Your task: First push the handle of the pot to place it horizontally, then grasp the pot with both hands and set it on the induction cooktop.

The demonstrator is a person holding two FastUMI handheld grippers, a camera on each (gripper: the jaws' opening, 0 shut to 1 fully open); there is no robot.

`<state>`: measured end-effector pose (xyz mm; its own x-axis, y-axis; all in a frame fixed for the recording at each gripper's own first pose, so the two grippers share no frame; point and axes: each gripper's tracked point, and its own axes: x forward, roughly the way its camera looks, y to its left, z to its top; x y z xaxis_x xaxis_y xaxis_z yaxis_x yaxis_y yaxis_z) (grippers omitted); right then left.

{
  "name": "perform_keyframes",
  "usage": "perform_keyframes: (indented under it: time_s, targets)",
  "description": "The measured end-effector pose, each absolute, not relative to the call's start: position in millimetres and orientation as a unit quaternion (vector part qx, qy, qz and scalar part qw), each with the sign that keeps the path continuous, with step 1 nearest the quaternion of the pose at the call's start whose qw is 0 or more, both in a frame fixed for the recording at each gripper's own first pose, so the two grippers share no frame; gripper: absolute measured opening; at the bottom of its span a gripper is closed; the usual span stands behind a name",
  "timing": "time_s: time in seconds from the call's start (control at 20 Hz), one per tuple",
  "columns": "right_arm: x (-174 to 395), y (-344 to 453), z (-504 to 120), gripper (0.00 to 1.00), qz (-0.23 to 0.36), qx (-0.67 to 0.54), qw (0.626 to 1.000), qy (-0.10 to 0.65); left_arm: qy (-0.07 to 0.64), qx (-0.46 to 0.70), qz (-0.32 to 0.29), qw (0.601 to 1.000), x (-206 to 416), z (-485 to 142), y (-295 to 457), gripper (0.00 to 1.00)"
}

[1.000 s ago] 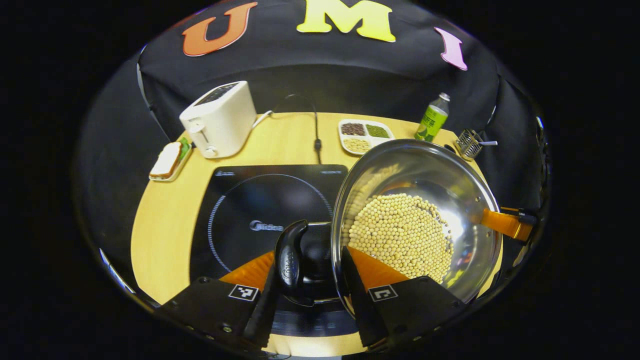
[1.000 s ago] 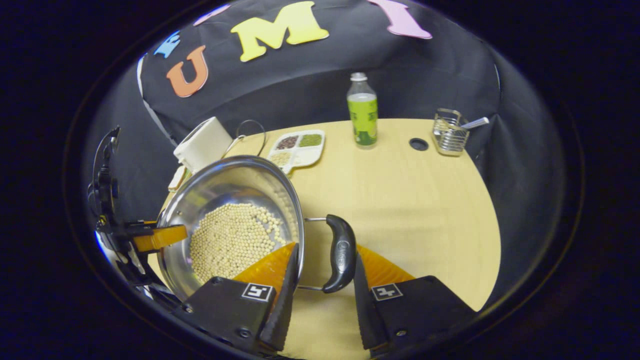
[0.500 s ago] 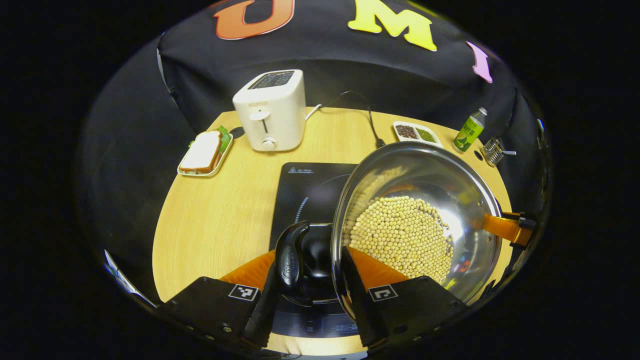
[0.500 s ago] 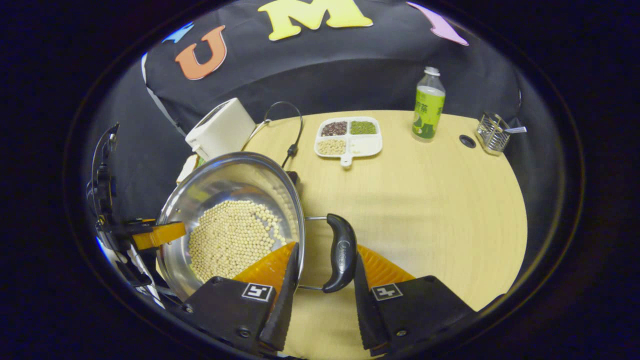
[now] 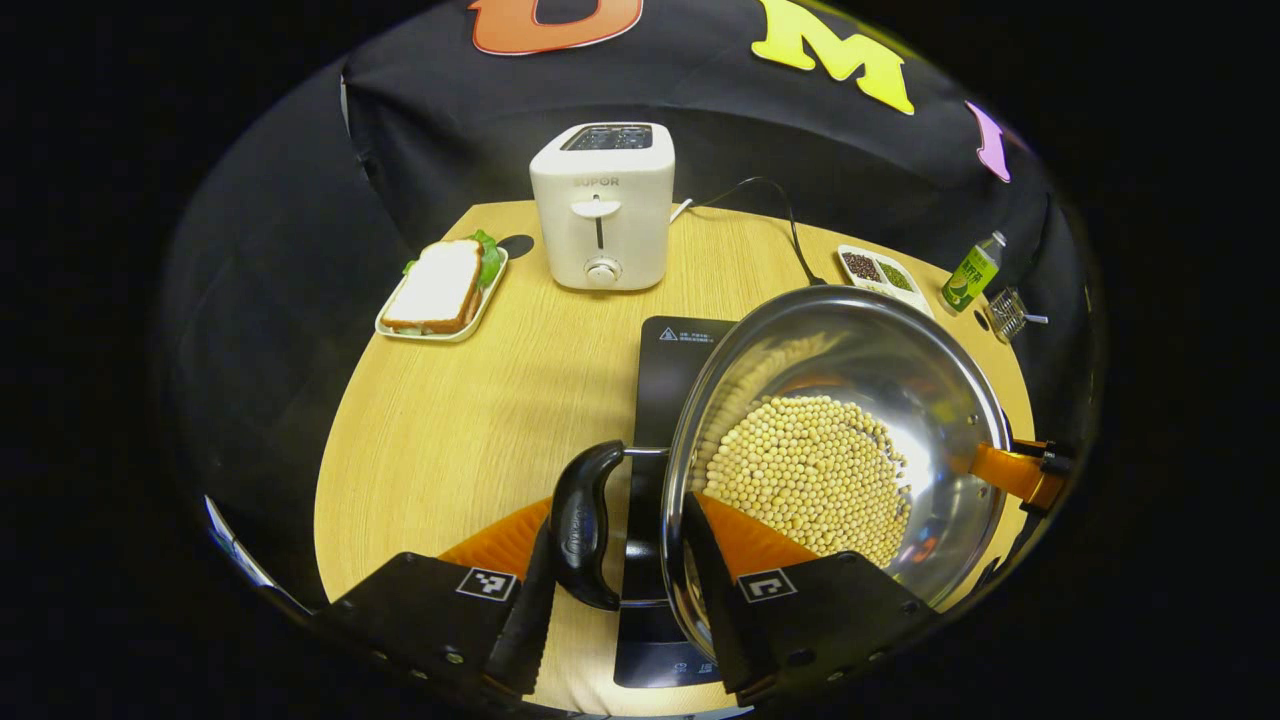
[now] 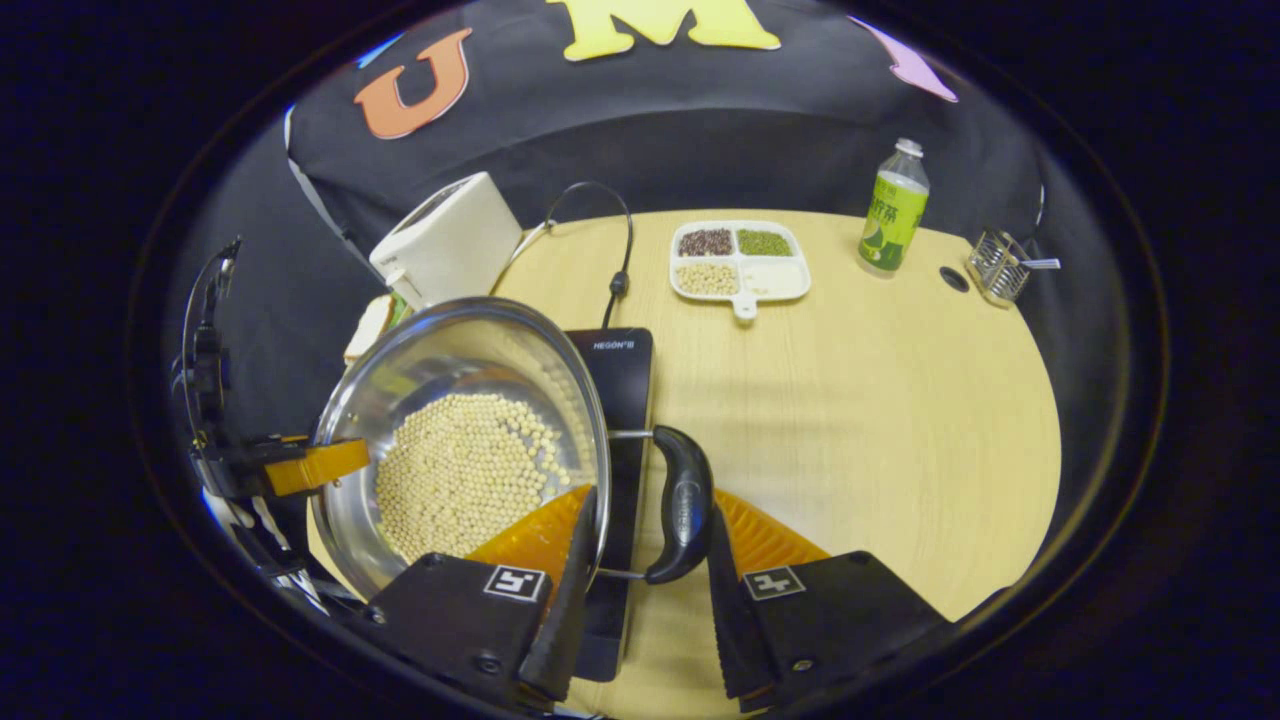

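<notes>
Left gripper (image 5: 618, 590) jaws clamped on the pot's (image 5: 850, 400) left handle (image 5: 580, 525) and rim; right gripper (image 6: 640, 590) jaws clamped on the right handle (image 6: 686, 505) and rim. Pot, holding pale beans (image 5: 810, 475), is over the induction cooktop (image 5: 665, 370) on the wooden surface (image 5: 470, 420); can't tell if it's resting on it. Toaster (image 5: 601, 205) stands behind the cooktop.

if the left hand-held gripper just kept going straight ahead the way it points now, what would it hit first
The left hand-held gripper already straddles the pot handle, so that comes first. Past it the line probably runs over the induction cooktop toward the toaster, though depth is hard to judge.
</notes>
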<state>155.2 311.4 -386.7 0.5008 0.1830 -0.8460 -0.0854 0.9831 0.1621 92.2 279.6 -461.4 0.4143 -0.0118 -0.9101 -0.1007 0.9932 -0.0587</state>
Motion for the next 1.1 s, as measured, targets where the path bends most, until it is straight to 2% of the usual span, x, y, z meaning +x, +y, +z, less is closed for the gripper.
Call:
perform_keyframes:
  time_s: [0.3,0.55,0.6,0.65,0.7,0.8,0.9,0.95,1.0,1.1]
  targets:
    - [149,307,-389,0.57,0.042,0.045,0.878,0.475,0.535,-0.046,0.004,0.843,100,-463,278,0.65]
    - [150,306,-388,0.59,0.049,0.055,0.877,0.474,0.529,-0.049,-0.007,0.847,99,-464,277,0.65]
    - [150,306,-388,0.62,0.051,0.063,0.877,0.474,0.526,-0.048,-0.012,0.849,100,-465,276,0.65]
    - [150,305,-389,0.64,0.055,0.063,0.875,0.476,0.523,-0.047,-0.012,0.851,97,-463,278,0.56]
    - [151,303,-389,0.65,0.06,0.056,0.875,0.478,0.524,-0.04,-0.007,0.851,95,-465,281,0.8]
    - [153,299,-386,0.75,0.065,0.049,0.879,0.469,0.514,-0.02,-0.001,0.858,94,-465,285,0.82]
    - [158,294,-379,0.79,0.066,0.046,0.889,0.451,0.494,-0.007,0.017,0.869,98,-459,292,0.87]
    - [160,294,-376,0.82,0.073,0.037,0.894,0.441,0.475,-0.013,0.034,0.879,98,-454,293,0.99]
    - [160,293,-373,0.87,0.082,0.027,0.897,0.433,0.46,-0.015,0.046,0.886,100,-450,296,0.98]
    - [161,291,-365,0.89,0.091,0.009,0.905,0.415,0.435,-0.016,0.062,0.898,99,-437,298,0.97]
